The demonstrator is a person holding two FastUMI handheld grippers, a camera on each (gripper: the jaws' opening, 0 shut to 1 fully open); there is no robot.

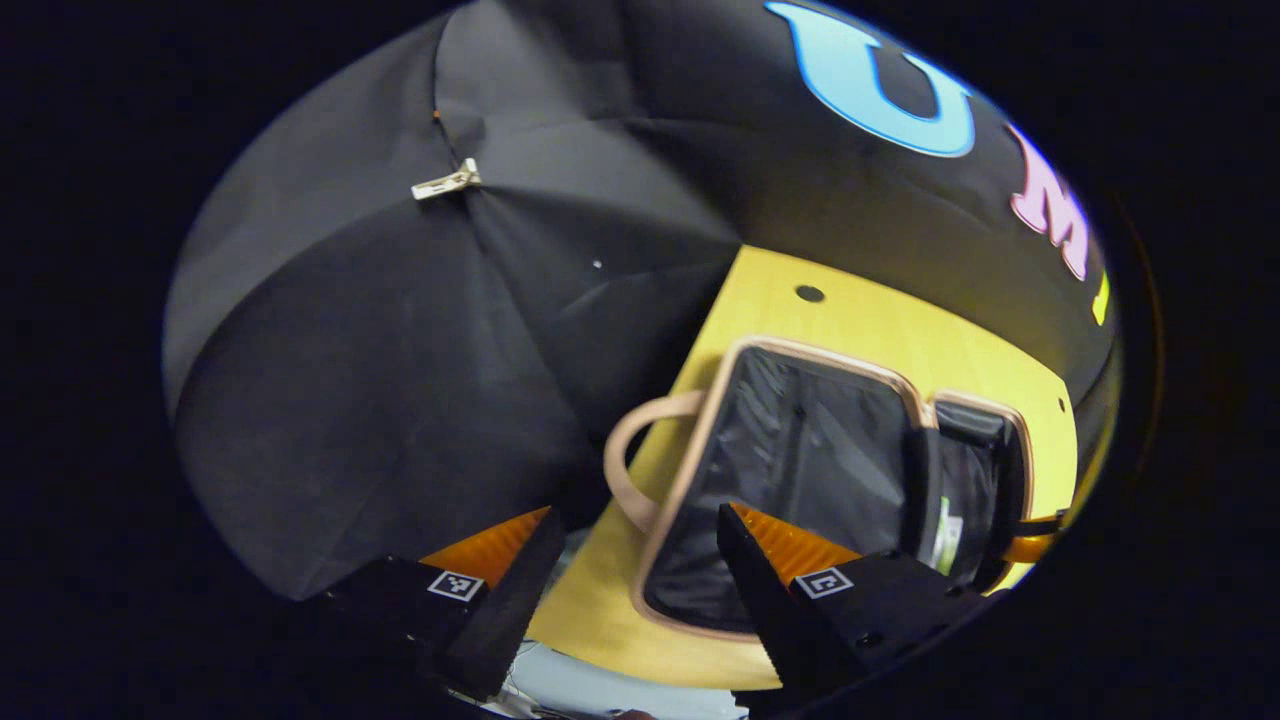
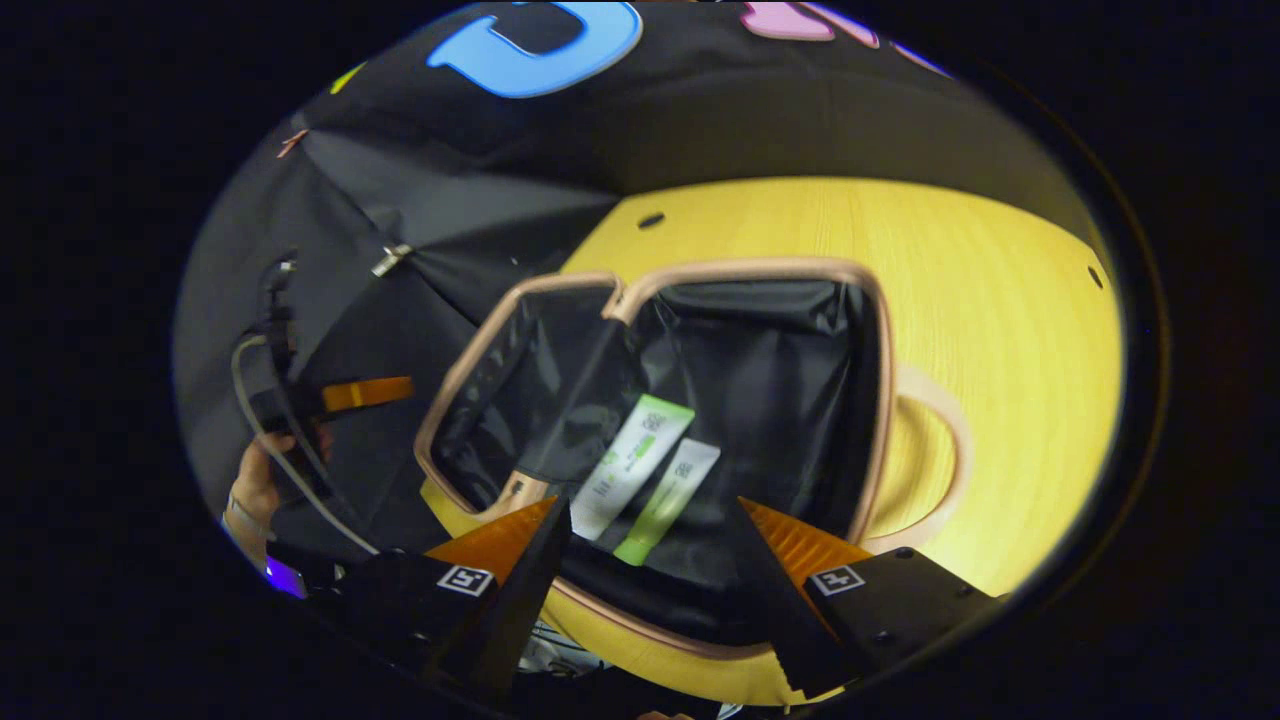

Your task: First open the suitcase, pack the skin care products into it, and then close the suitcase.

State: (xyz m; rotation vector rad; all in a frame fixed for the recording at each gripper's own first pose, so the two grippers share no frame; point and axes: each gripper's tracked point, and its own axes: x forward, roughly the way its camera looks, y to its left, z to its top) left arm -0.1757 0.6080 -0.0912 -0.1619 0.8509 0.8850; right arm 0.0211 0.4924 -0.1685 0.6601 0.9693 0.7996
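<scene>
suitcase (image 2: pixel 760 340) open on table (image 2: pixel 1000 330) | two tubes (image 2: pixel 650 475) inside, side by side

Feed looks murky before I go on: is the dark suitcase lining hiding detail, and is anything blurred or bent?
Right gripper view: the two tubes read clearly against the suitcase lining, whose folds show dull sheen; the table edge bows from fisheye. Left gripper view: the lining is darker and a tube shows partly; the fingers look soft.
</scene>
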